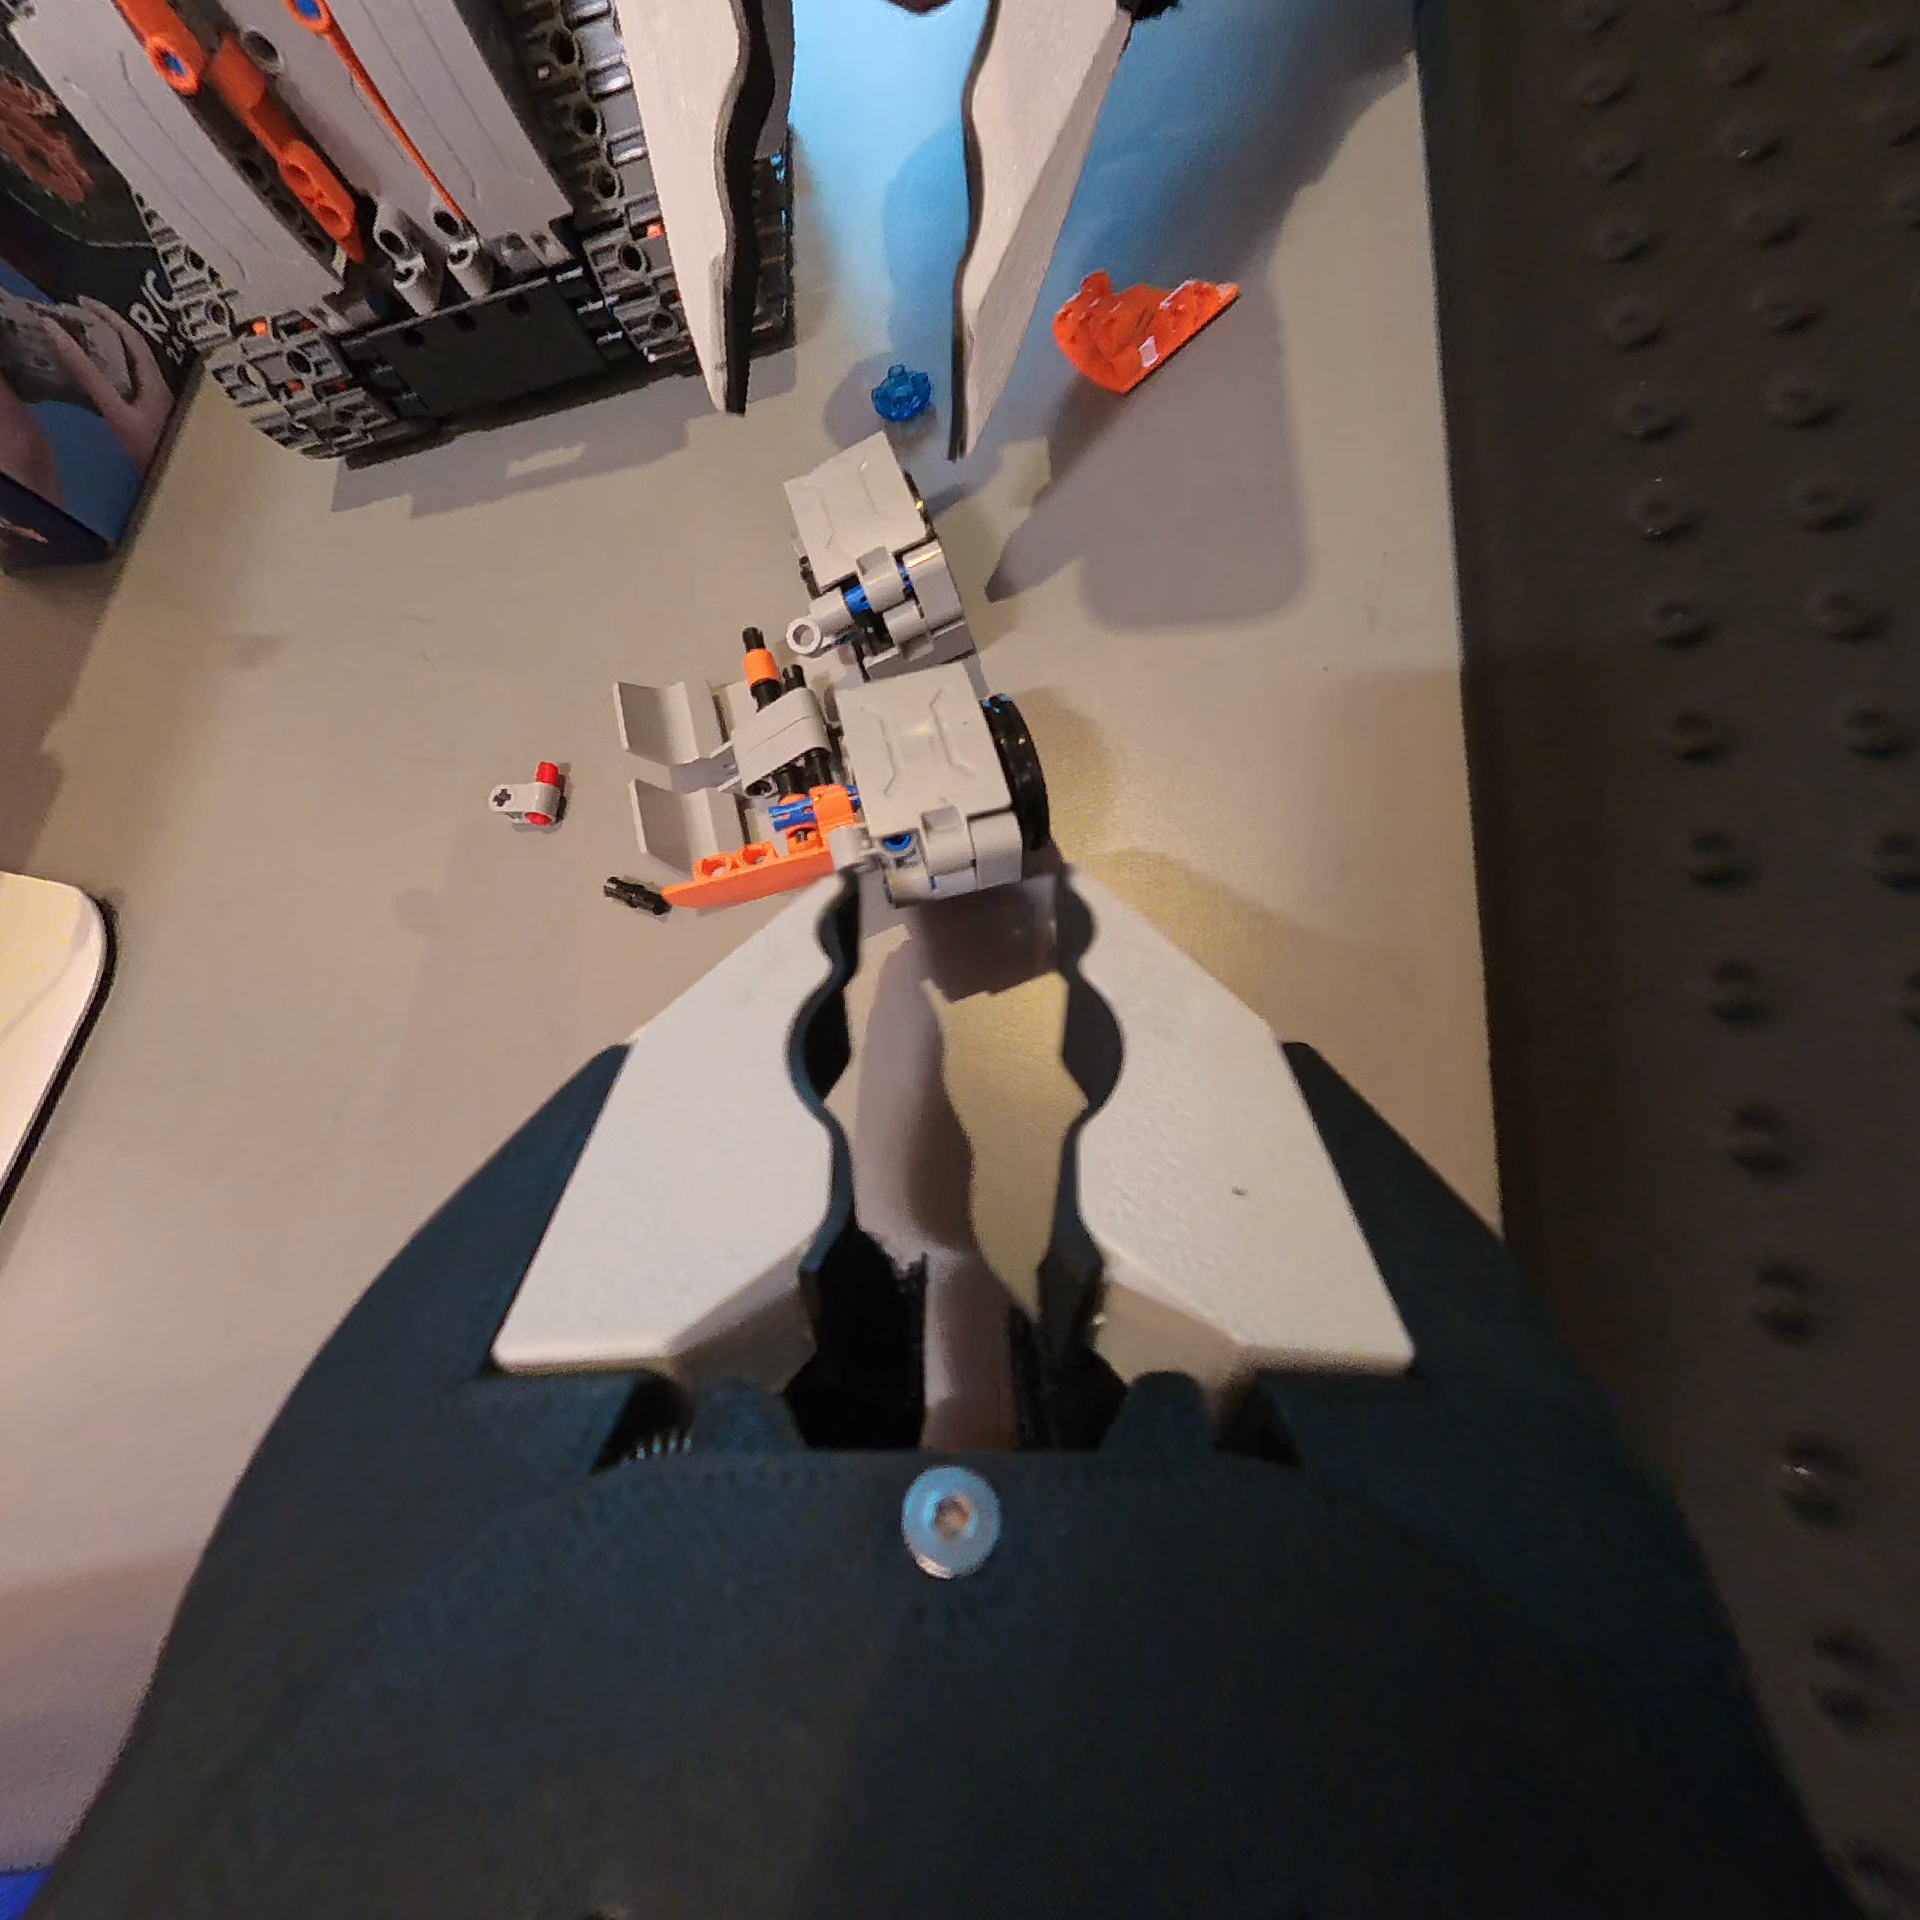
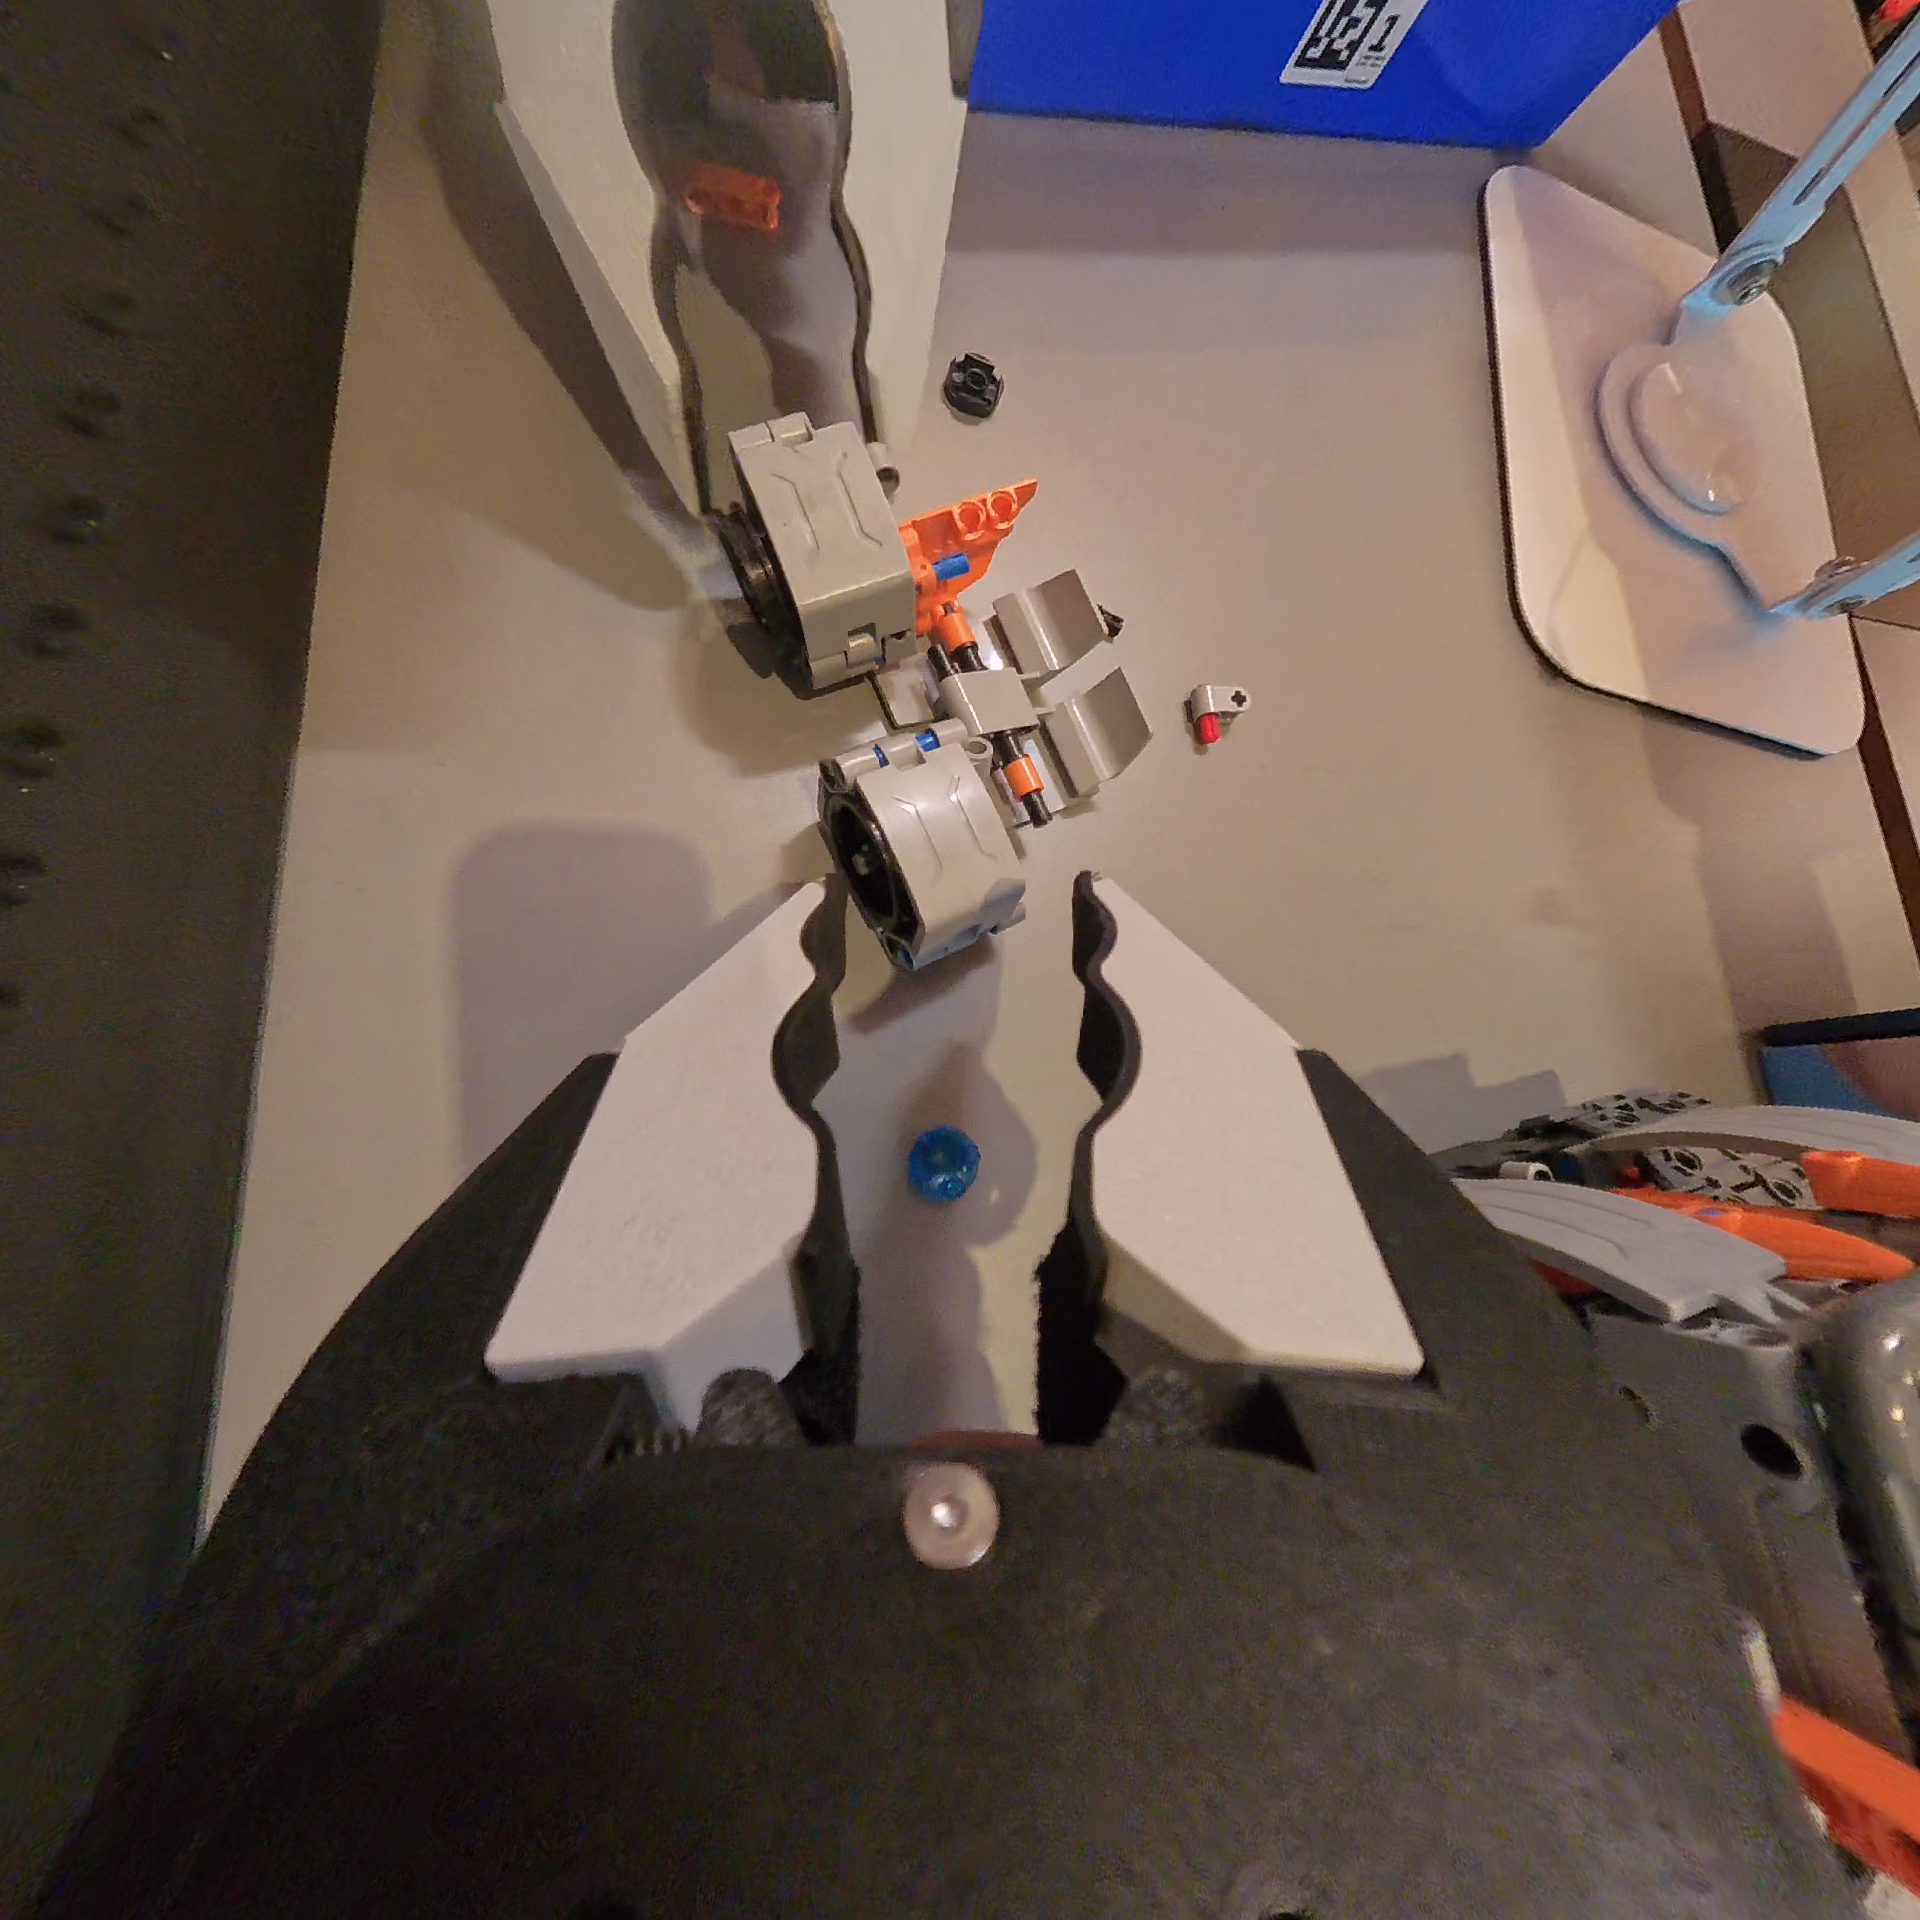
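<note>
A small brick assembly lies on the grey table: two grey motor blocks joined by orange, black and grey parts, with curved grey panels [image 1: 665, 769]. My left gripper [image 1: 956, 899] is open, its tips on either side of the end of one block [image 1: 930, 774]. That block shows in the right wrist view [image 2: 816, 540]. My right gripper [image 2: 951, 888] is open around the end of the other block [image 2: 925, 862], its left fingertip [image 2: 821, 904] touching it. That block shows in the left wrist view [image 1: 868, 540], with the right gripper [image 1: 844, 428] above it.
A blue round stud [image 2: 942, 1162] lies between my right fingers. Loose parts: a clear orange piece [image 1: 1138, 322], a grey connector with a red pin [image 1: 530, 800], a black pin [image 1: 636, 894], a black round piece [image 2: 975, 382]. A large grey-orange model [image 1: 364, 208], a blue box [image 2: 1299, 62], a white lamp base [image 2: 1662, 468] and a dark studded wall [image 1: 1714, 831] border the space. Tip to tip, the grippers are about 9 cm apart. My left tips are about 15 cm from the blue round stud [image 2: 942, 1162], my right tips only 6 cm. It turns up in the left wrist view [image 1: 901, 389] as well.
</note>
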Tool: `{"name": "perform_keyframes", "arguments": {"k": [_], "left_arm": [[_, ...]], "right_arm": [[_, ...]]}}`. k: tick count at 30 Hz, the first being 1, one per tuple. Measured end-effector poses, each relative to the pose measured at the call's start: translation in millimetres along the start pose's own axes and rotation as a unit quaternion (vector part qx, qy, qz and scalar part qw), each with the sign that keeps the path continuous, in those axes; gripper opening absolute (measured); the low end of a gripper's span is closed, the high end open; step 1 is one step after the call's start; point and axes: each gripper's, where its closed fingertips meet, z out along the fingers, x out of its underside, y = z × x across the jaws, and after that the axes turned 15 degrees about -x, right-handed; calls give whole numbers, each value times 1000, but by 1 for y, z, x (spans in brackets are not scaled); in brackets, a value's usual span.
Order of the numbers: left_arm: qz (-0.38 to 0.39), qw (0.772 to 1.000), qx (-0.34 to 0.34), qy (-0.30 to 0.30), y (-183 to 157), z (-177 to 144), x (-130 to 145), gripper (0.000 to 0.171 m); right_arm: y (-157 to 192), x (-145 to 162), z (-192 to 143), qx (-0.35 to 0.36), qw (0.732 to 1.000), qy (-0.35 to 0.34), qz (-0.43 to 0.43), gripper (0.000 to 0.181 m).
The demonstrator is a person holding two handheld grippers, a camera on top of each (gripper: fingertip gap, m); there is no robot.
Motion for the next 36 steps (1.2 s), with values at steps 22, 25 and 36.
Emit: {"name": "perform_keyframes", "arguments": {"k": [22, 25, 36], "left_arm": [[13, 998, -58, 20, 6, 8, -2, 40], [2, 998, -53, 17, 8, 8, -1, 40], [-76, 997, 9, -18, 2, 3, -19, 39]], "right_arm": [[1, 2, 9, -8, 1000, 2, -9, 45], [0, 0, 9, -6, 1000, -3, -11, 42], [17, -37, 24, -16, 998, -41, -39, 44]]}}
